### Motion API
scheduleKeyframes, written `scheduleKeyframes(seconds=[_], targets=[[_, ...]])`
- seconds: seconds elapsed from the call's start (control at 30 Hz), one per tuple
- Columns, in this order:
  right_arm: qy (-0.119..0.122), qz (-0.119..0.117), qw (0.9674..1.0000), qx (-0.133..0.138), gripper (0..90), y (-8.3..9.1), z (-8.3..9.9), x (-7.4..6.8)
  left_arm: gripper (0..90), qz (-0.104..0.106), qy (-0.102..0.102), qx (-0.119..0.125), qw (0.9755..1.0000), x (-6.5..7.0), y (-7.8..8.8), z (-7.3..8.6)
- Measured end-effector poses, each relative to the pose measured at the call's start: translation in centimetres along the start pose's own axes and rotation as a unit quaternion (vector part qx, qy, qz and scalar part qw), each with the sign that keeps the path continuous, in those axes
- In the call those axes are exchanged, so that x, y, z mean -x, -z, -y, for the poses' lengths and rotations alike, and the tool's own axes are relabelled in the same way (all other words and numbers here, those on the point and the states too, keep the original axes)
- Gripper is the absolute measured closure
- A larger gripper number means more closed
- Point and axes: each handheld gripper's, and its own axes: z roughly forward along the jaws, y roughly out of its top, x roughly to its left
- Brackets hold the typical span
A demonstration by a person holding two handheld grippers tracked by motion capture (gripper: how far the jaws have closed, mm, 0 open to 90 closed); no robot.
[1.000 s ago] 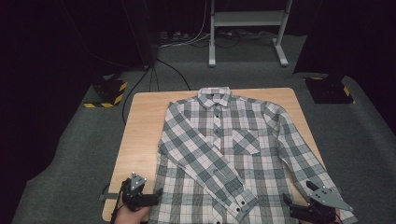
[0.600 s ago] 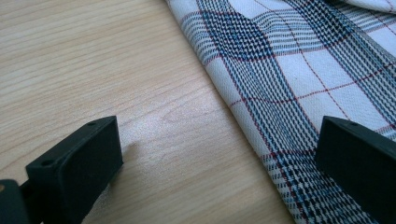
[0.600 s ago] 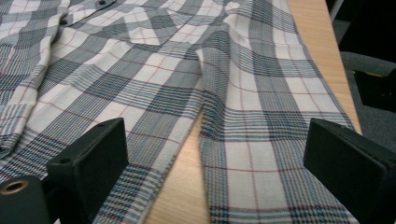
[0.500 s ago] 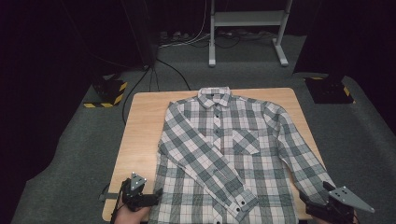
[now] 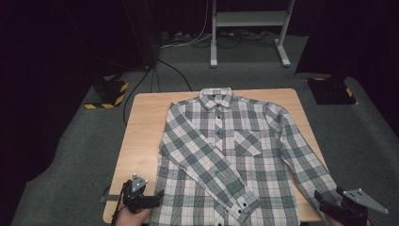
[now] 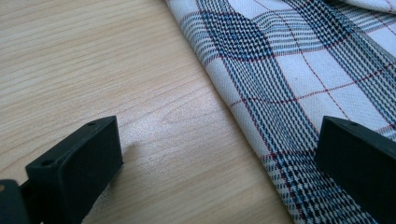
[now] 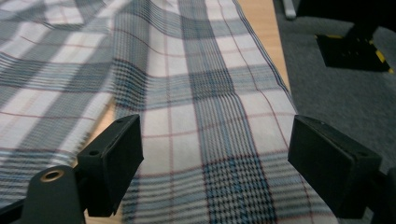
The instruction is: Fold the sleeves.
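Observation:
A plaid shirt in white, grey and dark blue lies face up on the wooden table, one sleeve folded across its front. My left gripper rests at the shirt's near left hem, open. In the left gripper view one jaw sits over bare wood and the other over the shirt's edge. My right gripper is at the end of the other sleeve, near the table's front right corner. In the right gripper view its jaws have just been closing and stand apart, with the sleeve between them.
Grey carpet surrounds the table. A white metal stand and cables lie beyond the far edge. Black blocks with yellow stripes sit on the floor at left and right. The table edge runs close beside the sleeve.
My right gripper has shifted to the right along the table's front edge, toward the sleeve end. The left gripper and the shirt have not moved.

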Motion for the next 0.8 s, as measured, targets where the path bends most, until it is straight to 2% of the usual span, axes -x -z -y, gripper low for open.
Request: scheduleKeyframes(seconds=[0.1, 0.3, 0.37, 0.43, 0.7, 0.8], targets=[[-0.005, 0.018, 0.9997, -0.016, 19.8, -0.3, 0.4, 0.4, 0.7, 0.0, 0.0, 0.0, 1.0, 0.0, 0.0, 0.0], [-0.011, 0.029, 0.9991, -0.029, 25.3, -1.0, 0.8, 0.7, 0.7, 0.0, 0.0, 0.0, 1.0, 0.0, 0.0, 0.0], [-0.006, 0.018, 0.9989, -0.044, 33.5, -1.3, 1.1, 0.6, 0.7, 0.0, 0.0, 0.0, 1.0, 0.0, 0.0, 0.0], [0.003, 0.019, 0.999, -0.041, 36.0, -1.4, 1.3, 0.5, 0.7, 0.0, 0.0, 0.0, 1.0, 0.0, 0.0, 0.0], [-0.002, 0.024, 0.999, -0.038, 68.1, -1.0, 1.3, 0.4, 0.7, 0.0, 0.0, 0.0, 1.0, 0.0, 0.0, 0.0], [0.002, 0.018, 0.9991, -0.039, 78.1, -1.0, 1.2, 0.3, 0.7, 0.0, 0.0, 0.0, 1.0, 0.0, 0.0, 0.0]])
